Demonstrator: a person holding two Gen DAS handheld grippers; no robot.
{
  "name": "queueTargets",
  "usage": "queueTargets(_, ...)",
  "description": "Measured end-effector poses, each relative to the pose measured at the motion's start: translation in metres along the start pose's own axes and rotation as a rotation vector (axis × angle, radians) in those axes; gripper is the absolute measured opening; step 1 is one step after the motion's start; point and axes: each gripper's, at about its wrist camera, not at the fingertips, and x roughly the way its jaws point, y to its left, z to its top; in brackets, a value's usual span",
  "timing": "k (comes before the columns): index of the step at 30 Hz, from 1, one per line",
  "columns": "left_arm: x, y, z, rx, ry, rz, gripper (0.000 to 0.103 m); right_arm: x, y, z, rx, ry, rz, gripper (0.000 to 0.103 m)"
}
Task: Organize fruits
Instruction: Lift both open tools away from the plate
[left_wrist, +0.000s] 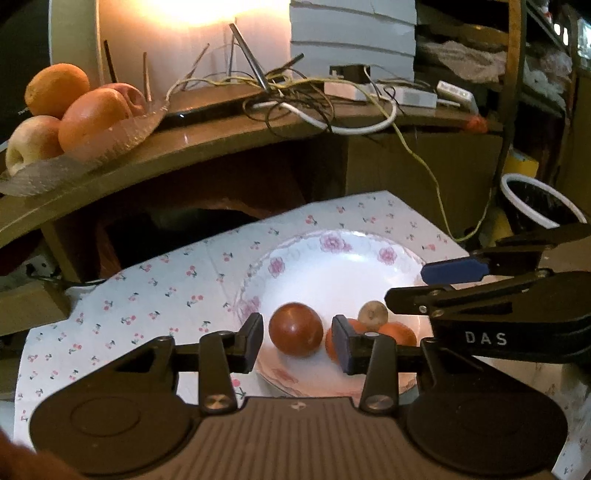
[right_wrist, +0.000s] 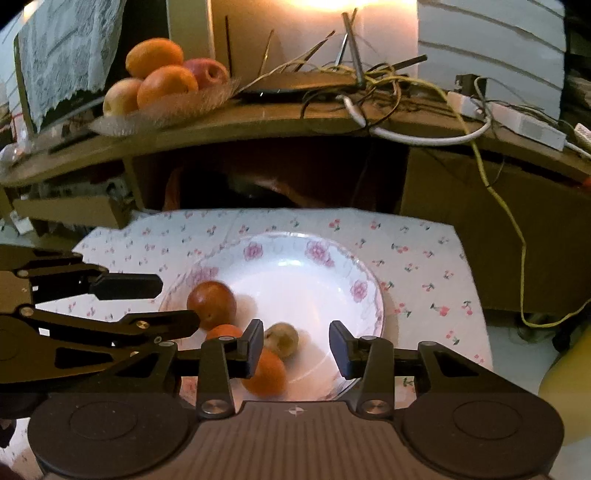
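— Floral plate (right_wrist: 364, 291) on the cloth (right_wrist: 424, 258) holds our fruit: a red one (right_wrist: 211, 303) at the left, two oranges (right_wrist: 267, 373) nearer, a small tan one (right_wrist: 282, 339) between, its stem dimple tipped toward us.

— Any long axis?

— None we can tell; they look round.

— Claws?

— Our left gripper (left_wrist: 297, 341) is spread, the red fruit just beyond its gap, unpinched. Our right gripper (right_wrist: 295, 343) is spread too, over the near orange and tan fruit, gripping nothing.

— Elsewhere?

— More fruit sits in a glass dish (left_wrist: 122, 129) on the far shelf (left_wrist: 221, 136), left.

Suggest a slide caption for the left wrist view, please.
Open left gripper hovers over dark red fruit in floral plate.
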Motion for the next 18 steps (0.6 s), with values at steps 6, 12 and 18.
queueTargets(6, -0.012, 0.012, 0.002, -0.038, -0.021, 0.017, 0.046, -0.007, -0.001, 0.002, 0.014, -0.025, 0.003, 0.041)
queueTargets(12, -0.023, 0.018, -0.004, -0.029, -0.009, 0.013, 0.046, -0.017, 0.004, 0.001, 0.01, -0.037, 0.028, 0.041)
queueTargets(18, -0.04, 0.025, -0.022, 0.0, 0.019, -0.01, 0.047, -0.03, 0.022, -0.01, -0.05, -0.001, 0.107, 0.042)
